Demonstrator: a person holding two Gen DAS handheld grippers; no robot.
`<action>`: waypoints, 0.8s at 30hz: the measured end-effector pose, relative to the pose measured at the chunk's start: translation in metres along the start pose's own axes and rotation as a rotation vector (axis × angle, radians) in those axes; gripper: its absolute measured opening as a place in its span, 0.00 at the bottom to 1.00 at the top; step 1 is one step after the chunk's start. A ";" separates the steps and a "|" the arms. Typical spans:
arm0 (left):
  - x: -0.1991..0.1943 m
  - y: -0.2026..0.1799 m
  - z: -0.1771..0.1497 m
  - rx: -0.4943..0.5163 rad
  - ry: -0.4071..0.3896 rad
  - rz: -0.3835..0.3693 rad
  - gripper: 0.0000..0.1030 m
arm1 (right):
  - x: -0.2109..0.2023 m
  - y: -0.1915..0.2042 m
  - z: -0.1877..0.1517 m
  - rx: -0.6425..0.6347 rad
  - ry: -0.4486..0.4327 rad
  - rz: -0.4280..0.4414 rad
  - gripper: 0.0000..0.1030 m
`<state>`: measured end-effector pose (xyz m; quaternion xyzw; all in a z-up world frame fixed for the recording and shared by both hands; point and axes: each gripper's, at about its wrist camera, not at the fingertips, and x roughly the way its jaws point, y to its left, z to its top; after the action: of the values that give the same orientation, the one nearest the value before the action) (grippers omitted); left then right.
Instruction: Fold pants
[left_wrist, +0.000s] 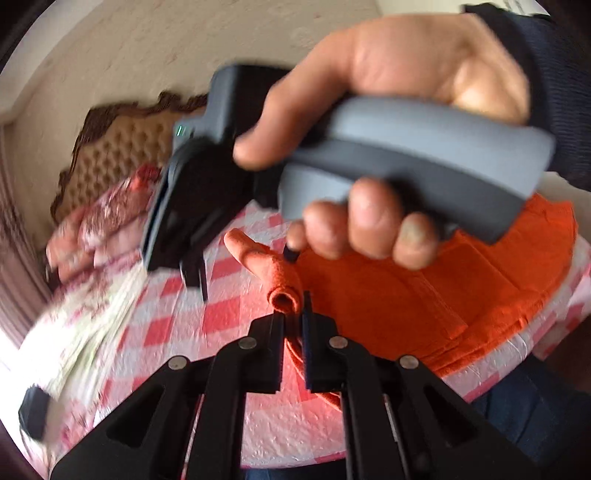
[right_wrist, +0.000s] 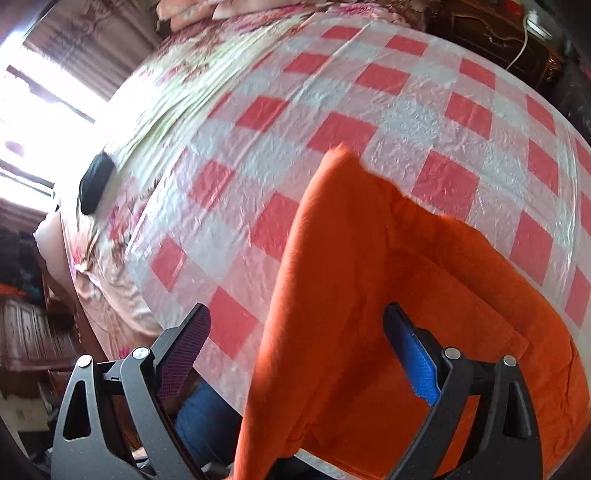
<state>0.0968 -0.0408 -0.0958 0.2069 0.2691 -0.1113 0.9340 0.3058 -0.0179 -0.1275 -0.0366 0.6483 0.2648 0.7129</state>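
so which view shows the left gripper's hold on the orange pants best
The left wrist view: the left gripper shows its jaws nearly closed on a rolled edge of the orange fabric pants, lifted over the red-and-white checked sheet. The right wrist view shows only the pants spread between the open right gripper, not that pinch.

Bed (right_wrist: 369, 92) under red-white checked plastic sheet, floral bedspread (right_wrist: 177, 66) beyond. Tufted headboard (left_wrist: 122, 147) with carved dark frame against cream wall (left_wrist: 147, 48). Bright window (right_wrist: 40, 122) at left; dark carved cabinet (right_wrist: 491, 33).
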 end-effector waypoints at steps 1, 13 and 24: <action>0.002 -0.004 0.004 0.017 -0.009 -0.019 0.07 | 0.002 -0.003 -0.006 -0.008 -0.012 0.003 0.43; -0.017 -0.102 0.076 0.221 -0.204 -0.276 0.07 | -0.118 -0.136 -0.105 0.212 -0.331 0.012 0.10; 0.018 -0.297 0.054 0.476 -0.210 -0.310 0.12 | -0.091 -0.311 -0.227 0.430 -0.317 -0.042 0.21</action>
<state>0.0416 -0.3305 -0.1605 0.3638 0.1657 -0.3332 0.8539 0.2310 -0.4046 -0.1676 0.1444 0.5690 0.1085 0.8023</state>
